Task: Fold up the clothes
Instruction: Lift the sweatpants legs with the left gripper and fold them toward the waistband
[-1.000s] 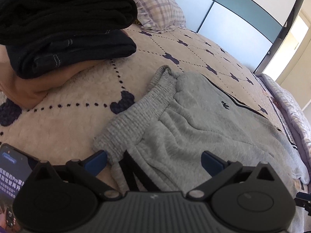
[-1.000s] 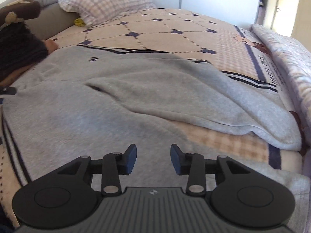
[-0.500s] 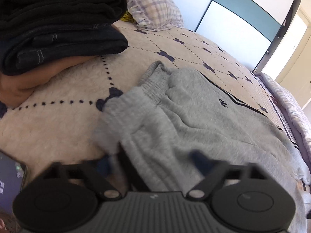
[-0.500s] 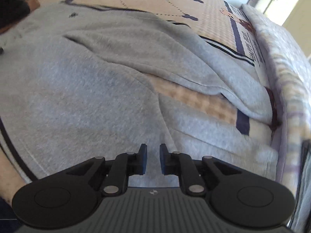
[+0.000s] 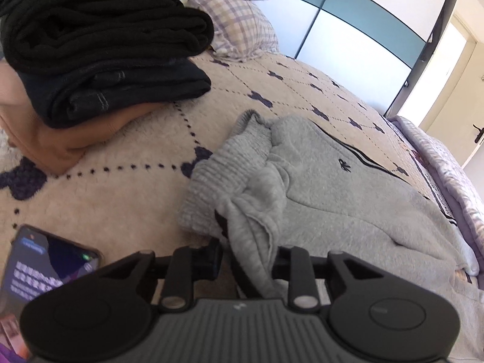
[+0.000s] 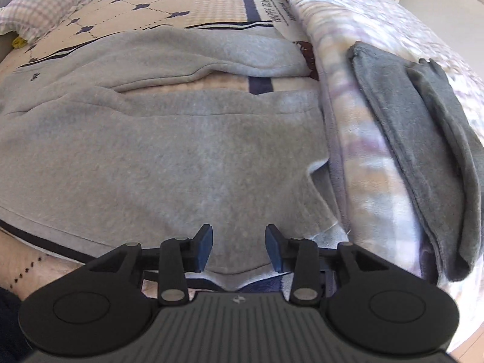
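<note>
The bed (image 5: 127, 151) bears grey sweatpants (image 5: 348, 199), stacked dark clothes (image 5: 99, 45), a phone (image 5: 42, 260) and a pillow (image 5: 239, 30).

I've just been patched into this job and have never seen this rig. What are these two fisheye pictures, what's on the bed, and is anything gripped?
No robot arm here: a person carries a two-finger gripper in each hand, with a camera looking forward along each gripper's fingers.

The left wrist view shows the left gripper closing on a bunched fold of the grey sweatpants near the waistband. Beside it sit a stack of folded dark clothes and a phone.

The right wrist view shows the right gripper over the leg end of the sweatpants, its jaws opening and gripping nothing. A dark grey garment lies on the blanket to the right.
</note>
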`<action>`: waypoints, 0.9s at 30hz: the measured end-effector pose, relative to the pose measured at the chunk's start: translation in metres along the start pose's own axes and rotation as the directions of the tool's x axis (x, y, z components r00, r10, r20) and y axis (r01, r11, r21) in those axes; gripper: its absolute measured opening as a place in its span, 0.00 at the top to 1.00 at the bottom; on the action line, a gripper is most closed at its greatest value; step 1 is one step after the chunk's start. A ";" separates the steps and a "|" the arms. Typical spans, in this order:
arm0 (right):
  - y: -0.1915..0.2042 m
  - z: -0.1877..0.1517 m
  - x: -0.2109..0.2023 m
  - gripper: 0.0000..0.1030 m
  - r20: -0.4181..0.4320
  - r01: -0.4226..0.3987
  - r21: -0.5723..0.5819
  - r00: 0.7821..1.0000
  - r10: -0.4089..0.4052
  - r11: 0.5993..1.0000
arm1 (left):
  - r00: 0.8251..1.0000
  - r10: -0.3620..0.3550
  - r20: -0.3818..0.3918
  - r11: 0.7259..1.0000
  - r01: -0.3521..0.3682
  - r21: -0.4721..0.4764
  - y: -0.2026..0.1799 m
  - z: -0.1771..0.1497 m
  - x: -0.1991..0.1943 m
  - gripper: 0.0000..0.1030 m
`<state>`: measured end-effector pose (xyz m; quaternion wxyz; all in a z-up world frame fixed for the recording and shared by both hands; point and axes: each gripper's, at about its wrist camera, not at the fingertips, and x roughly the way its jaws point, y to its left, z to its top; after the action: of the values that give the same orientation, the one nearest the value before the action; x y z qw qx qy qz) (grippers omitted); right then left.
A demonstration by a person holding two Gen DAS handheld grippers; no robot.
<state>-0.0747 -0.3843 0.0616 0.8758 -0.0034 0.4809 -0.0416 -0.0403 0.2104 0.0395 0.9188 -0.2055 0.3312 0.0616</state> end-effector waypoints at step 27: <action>0.027 0.038 0.012 0.57 0.216 0.002 -0.041 0.976 0.007 0.999 | 0.998 0.027 -0.065 0.925 0.000 0.379 -0.061 0.130 0.083 0.07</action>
<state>-0.0344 -0.3599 0.0703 0.9226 -0.0251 0.3837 -0.0300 0.1154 0.2074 0.0983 0.9288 -0.0239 0.3698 -0.0044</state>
